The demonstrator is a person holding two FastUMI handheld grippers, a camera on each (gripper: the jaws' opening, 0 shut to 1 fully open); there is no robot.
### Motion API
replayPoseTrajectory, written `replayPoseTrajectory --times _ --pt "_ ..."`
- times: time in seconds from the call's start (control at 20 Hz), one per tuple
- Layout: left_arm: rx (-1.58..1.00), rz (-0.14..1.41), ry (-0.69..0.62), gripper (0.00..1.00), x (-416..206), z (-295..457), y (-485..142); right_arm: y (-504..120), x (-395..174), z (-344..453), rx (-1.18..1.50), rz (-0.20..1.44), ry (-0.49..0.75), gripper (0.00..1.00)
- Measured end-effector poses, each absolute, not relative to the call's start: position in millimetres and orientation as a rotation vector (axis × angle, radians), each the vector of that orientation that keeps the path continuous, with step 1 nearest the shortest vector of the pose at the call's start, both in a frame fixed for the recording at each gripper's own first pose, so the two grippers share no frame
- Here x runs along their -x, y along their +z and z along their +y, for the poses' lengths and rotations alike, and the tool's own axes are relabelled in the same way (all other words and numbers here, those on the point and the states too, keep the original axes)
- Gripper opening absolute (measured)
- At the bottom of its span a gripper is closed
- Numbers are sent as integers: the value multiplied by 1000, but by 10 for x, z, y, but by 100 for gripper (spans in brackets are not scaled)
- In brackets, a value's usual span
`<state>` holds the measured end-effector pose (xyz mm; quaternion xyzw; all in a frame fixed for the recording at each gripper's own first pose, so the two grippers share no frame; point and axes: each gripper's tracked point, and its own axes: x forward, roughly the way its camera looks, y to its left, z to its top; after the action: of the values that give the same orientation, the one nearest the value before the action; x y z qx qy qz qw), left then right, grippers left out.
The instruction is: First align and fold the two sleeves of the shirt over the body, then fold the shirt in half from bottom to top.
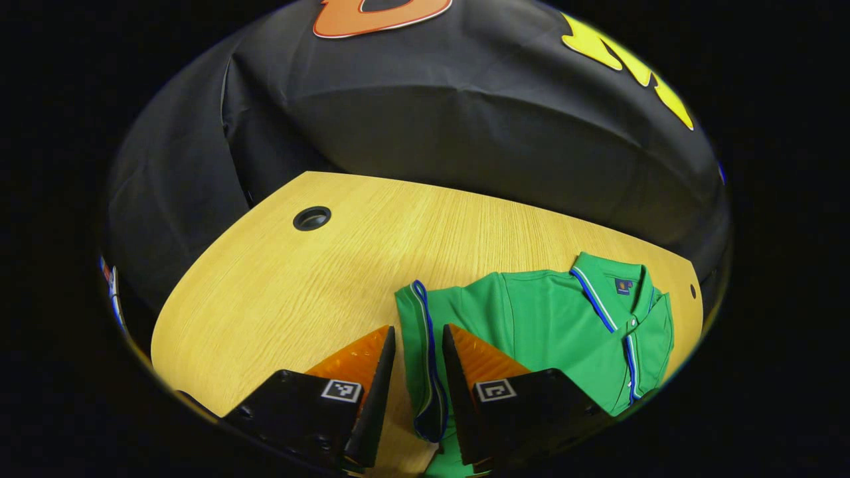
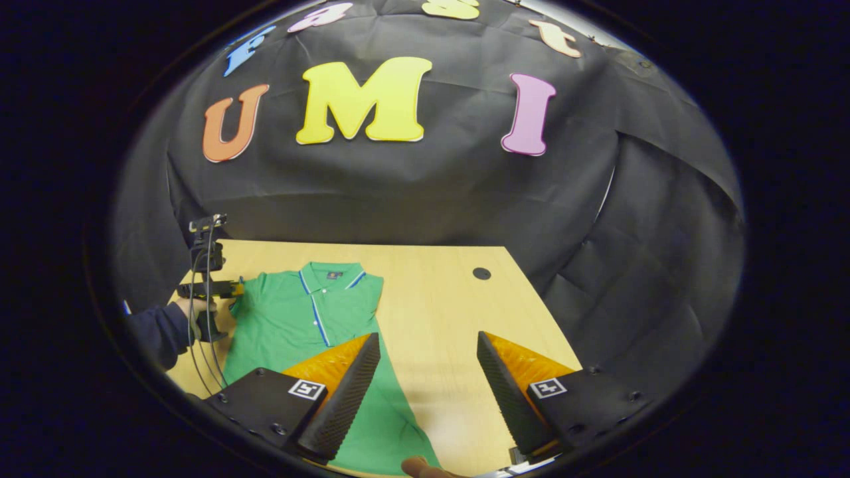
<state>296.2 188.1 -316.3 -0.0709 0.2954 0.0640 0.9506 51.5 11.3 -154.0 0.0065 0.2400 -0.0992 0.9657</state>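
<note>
A green polo shirt (image 2: 299, 318) is seen spread face up on the wooden tabletop (image 2: 438, 292), collar toward the far booth wall and hem toward the near edge, so that its length runs in line with the fold the task asks for last.

In the left gripper view, the left hand-held gripper (image 1: 418, 345) is set low over the shirt's left sleeve (image 1: 425, 358), whose blue-and-white trimmed cuff lies in the narrow gap between the two fingers. The gap is small, but whether both fingers actually press on the cloth cannot be told. The placement is judged to be for taking the sleeve by its cuff, the part that lets it be carried flat across the body. In the right gripper view the same tool (image 2: 219, 289) is seen at the shirt's left shoulder, held by a hand (image 2: 192, 315) in a dark sleeve, with cables hanging from it.

The right hand-held gripper (image 2: 428, 352) is held wide open with nothing between its fingers, near the hem, one finger over green cloth and the other over bare wood. On the right side the shirt's edge runs straight with no sleeve sticking out, so that sleeve may already be folded in. The bottom-to-top fold is not yet done.
</note>
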Motion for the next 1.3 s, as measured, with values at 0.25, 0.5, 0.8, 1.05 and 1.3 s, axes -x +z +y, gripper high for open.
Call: replayPoseTrajectory --times 0.25,0.5,0.8,1.05,1.3 --pt "134 632 137 33 -2925 1914 -3262 -1554 -475 71 -3 488 -201 95" --pt "105 640 131 16 -2938 1961 -3264 -1563 -451 46 5 482 -198 95" --pt "99 656 79 5 -2906 1873 -3207 -1519 -439 63 -5 461 -187 95" --pt "56 605 47 4 -2942 1676 -2917 -1455 -438 -1 -22 458 -185 95" --pt "-22 561 -38 4 -2967 1185 -2672 -1488 -446 -74 -13 462 -185 95"
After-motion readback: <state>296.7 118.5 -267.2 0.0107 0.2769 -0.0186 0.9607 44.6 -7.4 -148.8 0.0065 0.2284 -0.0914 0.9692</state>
